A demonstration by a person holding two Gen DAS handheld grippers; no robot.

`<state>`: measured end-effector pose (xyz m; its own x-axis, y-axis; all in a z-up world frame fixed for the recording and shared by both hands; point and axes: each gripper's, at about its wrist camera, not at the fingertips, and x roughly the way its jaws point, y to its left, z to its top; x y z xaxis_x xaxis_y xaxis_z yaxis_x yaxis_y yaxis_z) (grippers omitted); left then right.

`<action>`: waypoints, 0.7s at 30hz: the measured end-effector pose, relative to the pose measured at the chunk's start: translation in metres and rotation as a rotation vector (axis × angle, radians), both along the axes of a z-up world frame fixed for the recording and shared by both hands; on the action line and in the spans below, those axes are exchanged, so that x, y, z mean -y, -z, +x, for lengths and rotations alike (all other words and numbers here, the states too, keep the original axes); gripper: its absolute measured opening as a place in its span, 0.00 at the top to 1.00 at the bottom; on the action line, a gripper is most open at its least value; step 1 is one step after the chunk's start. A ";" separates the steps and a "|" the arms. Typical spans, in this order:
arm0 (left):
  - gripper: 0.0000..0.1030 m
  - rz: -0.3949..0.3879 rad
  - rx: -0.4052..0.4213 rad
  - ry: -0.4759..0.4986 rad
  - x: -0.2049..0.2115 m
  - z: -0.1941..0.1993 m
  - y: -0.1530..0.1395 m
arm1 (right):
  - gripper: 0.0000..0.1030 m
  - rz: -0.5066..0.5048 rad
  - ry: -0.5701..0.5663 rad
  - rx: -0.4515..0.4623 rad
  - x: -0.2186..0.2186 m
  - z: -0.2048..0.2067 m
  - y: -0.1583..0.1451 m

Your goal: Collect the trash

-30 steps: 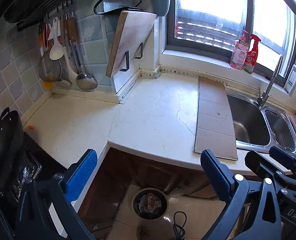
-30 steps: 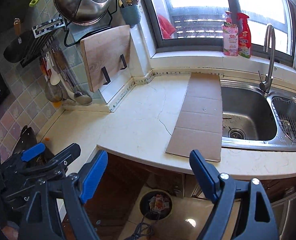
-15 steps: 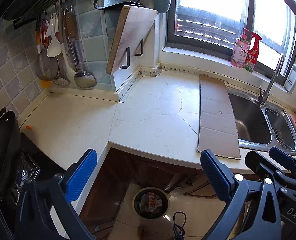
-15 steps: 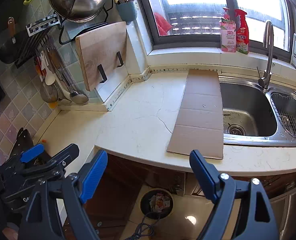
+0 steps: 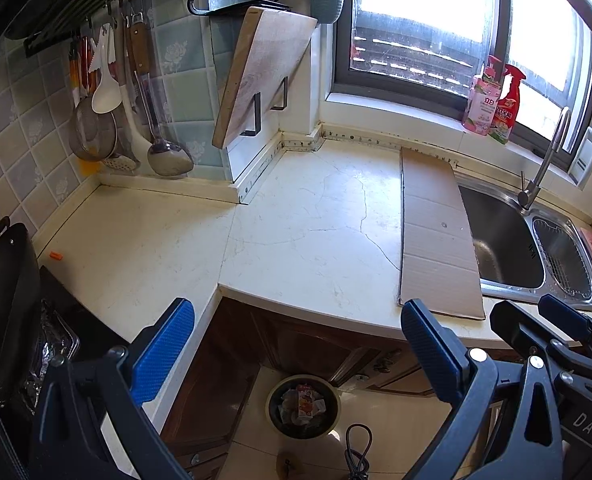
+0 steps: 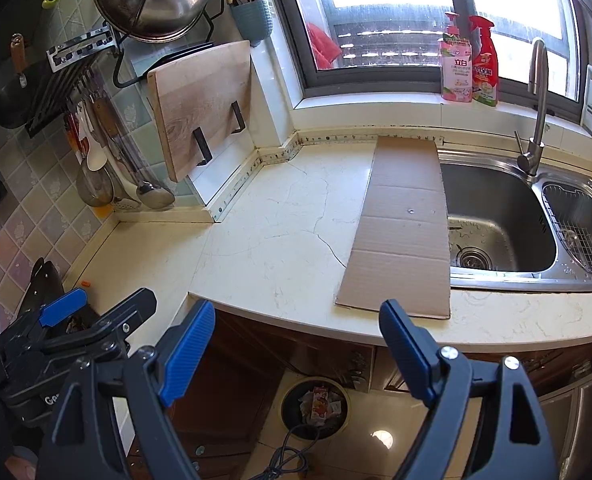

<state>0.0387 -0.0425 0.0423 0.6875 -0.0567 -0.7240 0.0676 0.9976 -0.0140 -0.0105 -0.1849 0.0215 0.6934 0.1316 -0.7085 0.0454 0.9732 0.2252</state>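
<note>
Big cream counter (image 5: 304,216) is basically bare except for a long flat strip of cardboard (image 6: 404,220) lying beside the sink (image 6: 496,216), long axis running from the window wall out to the front edge, its near end just ahead of the right gripper (image 6: 296,344), so that hand looks closer than the left gripper (image 5: 296,344). Both sets of jaws are spread wide with nothing in them. There's a bin (image 5: 304,406) on the floor below, already with wrappers in it, and a tiny orange scrap (image 5: 55,256) far left by the stove.
</note>
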 end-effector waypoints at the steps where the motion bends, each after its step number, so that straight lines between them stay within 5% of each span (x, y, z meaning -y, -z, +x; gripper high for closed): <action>1: 0.01 0.000 0.000 0.000 0.001 0.001 0.000 | 0.18 0.001 0.001 -0.001 0.000 0.001 0.000; 21: 0.01 0.021 0.013 0.007 0.003 0.001 0.000 | 0.18 0.012 0.007 0.008 0.006 0.000 0.003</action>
<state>0.0396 -0.0450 0.0423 0.6964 -0.0469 -0.7162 0.0750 0.9972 0.0077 -0.0109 -0.1910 0.0185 0.6997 0.1355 -0.7014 0.0502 0.9701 0.2375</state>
